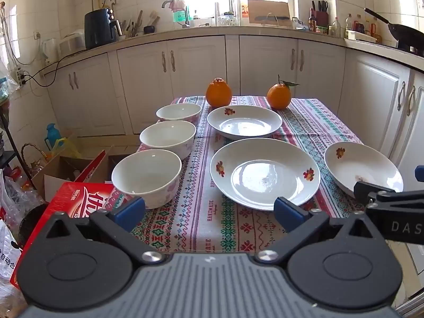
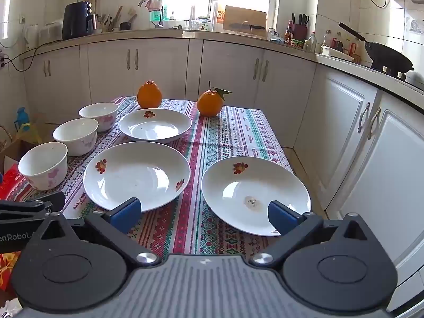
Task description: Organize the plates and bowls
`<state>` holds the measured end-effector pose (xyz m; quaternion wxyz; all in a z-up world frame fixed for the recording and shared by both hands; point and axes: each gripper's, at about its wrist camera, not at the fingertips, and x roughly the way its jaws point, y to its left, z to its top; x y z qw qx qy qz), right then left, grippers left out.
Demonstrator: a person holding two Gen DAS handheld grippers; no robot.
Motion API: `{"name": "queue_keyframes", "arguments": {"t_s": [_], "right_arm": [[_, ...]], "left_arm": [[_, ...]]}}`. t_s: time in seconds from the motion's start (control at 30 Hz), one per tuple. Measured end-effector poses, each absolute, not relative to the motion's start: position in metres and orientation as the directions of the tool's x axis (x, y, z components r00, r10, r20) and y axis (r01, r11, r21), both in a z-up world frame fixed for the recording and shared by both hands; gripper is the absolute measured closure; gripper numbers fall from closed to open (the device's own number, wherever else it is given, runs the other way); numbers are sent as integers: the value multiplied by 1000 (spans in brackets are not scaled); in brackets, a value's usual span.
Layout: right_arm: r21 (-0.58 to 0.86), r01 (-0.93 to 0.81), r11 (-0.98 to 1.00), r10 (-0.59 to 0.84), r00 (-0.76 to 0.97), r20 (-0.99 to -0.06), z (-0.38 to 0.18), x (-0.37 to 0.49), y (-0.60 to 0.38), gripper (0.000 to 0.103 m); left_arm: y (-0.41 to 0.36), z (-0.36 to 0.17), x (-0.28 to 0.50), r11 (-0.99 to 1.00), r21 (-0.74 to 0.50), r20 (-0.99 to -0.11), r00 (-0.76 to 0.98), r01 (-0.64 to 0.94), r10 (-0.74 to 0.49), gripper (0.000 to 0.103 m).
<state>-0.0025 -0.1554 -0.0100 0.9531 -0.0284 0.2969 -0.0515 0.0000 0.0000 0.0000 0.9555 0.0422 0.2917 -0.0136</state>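
White plates (image 2: 136, 176) (red floral motifs)

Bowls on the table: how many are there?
3, in a row along the tablecloth's left edge: near bowl, middle bowl, far bowl, all upright, empty and unstacked. None appears hidden; the three plates lie separately to their right.

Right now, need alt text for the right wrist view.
The open right hand-held gripper hovers over a patterned tablecloth set with three white plates and, along the left edge, three white bowls. Two oranges sit at the far end, with kitchen cabinets behind.
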Motion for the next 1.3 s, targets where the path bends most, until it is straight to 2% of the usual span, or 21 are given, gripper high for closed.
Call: {"name": "queue_keyframes", "arguments": {"t_s": [1.3], "right_arm": [[-97,63,993,-107,821,-562,-8,-4,-152,0]], "left_arm": [[1,3,0,997,72,-567,823,38,10,1]]}}
